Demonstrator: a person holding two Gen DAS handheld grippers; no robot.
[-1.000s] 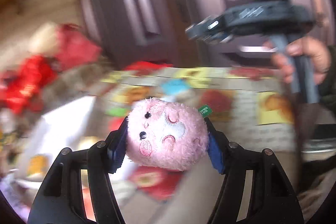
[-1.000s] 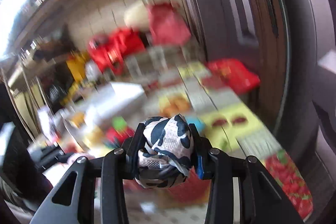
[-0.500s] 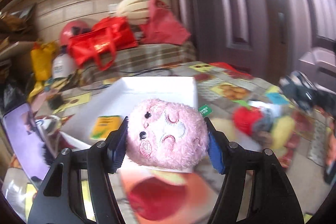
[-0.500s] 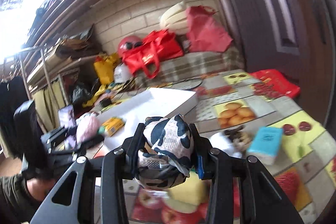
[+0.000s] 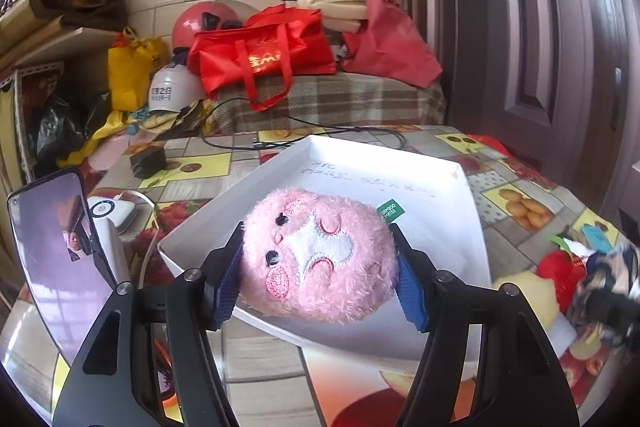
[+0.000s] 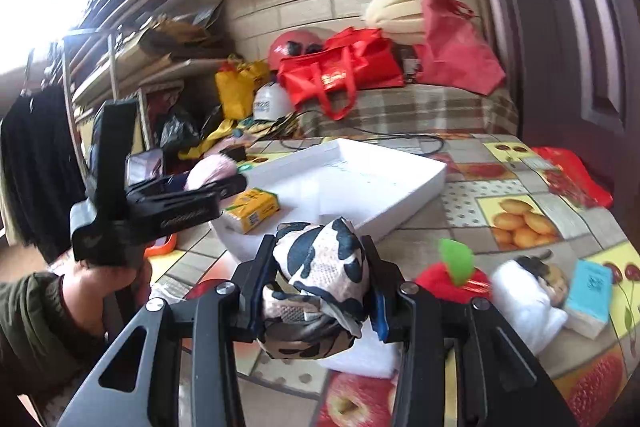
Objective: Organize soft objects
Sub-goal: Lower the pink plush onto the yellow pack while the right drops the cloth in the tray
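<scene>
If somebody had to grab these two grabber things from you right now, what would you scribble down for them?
Left gripper: shut on the pink plush, held in front of the white tray.
Right gripper: shut on the cow-print pouch, short of the tray.
Yellow tissue pack sits at the tray's near corner.
Left on the table: red apple plush, white roll.
Next: probably drop both in the tray.

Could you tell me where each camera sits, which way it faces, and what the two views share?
Left wrist: on the left gripper, looking along its fingers over the white tray toward the brick wall; its fingers clamp a pink plush.
Right wrist: on the right gripper, facing the same wall across the table; its fingers clamp a cow-print bundle; the left hand and sleeve show.
Shared: tray, red bag, red apple plush, each other's gripper.
</scene>
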